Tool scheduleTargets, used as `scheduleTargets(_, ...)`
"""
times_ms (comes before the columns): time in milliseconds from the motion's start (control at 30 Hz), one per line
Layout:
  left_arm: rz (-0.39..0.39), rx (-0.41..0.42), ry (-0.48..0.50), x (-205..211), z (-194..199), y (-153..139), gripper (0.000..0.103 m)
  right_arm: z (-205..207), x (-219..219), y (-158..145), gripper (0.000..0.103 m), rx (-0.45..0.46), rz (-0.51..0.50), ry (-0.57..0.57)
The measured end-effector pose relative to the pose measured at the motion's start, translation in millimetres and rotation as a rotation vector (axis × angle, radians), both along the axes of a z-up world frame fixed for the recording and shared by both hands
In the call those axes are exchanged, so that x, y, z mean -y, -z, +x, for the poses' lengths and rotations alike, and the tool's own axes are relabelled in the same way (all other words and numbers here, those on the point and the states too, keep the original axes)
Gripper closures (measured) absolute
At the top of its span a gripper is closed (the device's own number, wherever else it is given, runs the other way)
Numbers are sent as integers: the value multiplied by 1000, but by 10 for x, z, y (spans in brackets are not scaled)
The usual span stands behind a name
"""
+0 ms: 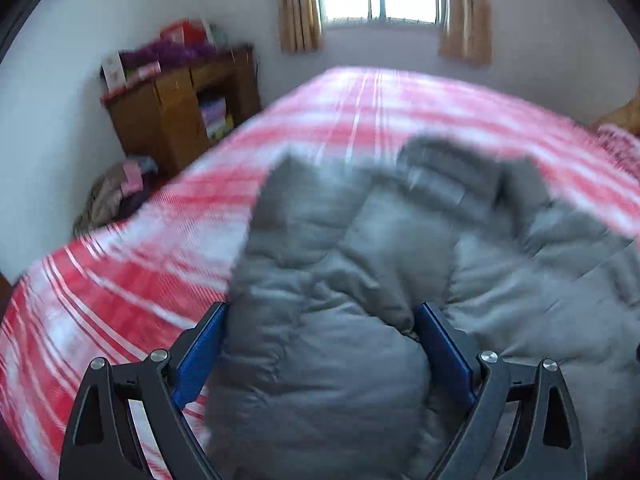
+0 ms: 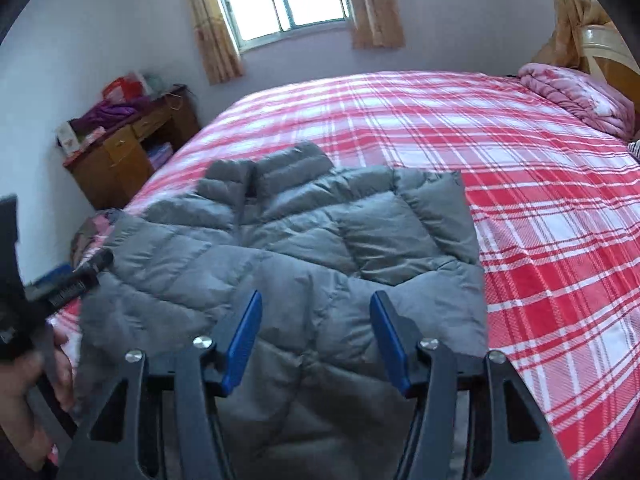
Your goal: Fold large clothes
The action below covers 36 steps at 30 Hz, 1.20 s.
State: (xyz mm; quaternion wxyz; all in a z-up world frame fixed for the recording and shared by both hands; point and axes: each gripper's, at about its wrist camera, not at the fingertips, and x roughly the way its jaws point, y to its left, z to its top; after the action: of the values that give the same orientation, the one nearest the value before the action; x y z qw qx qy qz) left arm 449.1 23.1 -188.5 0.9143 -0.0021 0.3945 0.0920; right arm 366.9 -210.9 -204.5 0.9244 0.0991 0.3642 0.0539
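On the near part of the bed: grey puffer jacket point(image 2: 288, 248) spread over the red-and-white plaid cover point(image 2: 540, 208), collar toward the far window.
Right side of jacket: sleeve already laid inward across the chest, lying fairly flat with a straight outer edge.
Left side of jacket: bulky fold of quilted fabric raised between the pads in the left wrist view, not yet settled; view blurred, so exact lie of that side unclear.
Left gripper point(image 1: 320, 312): jaws wide, puffy grey fabric filling the gap between them; clamped or merely around it, cannot tell.
Right gripper point(image 2: 316, 300): jaws apart, nothing pinched, hanging just above the jacket's lower middle.
Person's hand point(image 2: 28, 380): at the near left edge of the right wrist view, wrapped around the left tool's handle.
Done so far, by judgement: jacket laid out, one sleeve folded in.
Left to do, by judgement: bring the left side in, then fold the hem toward the collar and flatten.
Elsewhere: pink quilt point(image 2: 576, 92) far right, wooden desk point(image 2: 128, 152) far left.
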Motion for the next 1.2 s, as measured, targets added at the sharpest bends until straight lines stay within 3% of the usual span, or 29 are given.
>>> scheduleTargets(133,-86,-14,4,-124,0,178,9,111,11,309,44,-39,-5,0)
scheduleTargets(300,-130,-49,-16,-188,56,286,3,139,-25,447,44,-39,-20,-3)
scheduleTargets(467,-72,-68,-16,-101,91,329,2,160,8,509,44,-54,-4,-1)
scheduleTargets(600,-47,-86,-18,-86,96,344,1,180,-59,520,44,-72,-54,0)
scheduleTargets(967,-39,-90,-21,-77,112,343,1,205,-196,537,43,-89,-153,11)
scheduleTargets(1067,-50,-97,-20,-139,73,200,1,216,-193,510,43,-101,-156,2)
scheduleTargets(1133,-45,-8,-26,-206,-57,-116,1,184,-121,395,44,-122,-118,-2)
scheduleTargets(1200,-90,86,15,-227,-115,-426,1,85,-8,161,42,-83,-42,41)
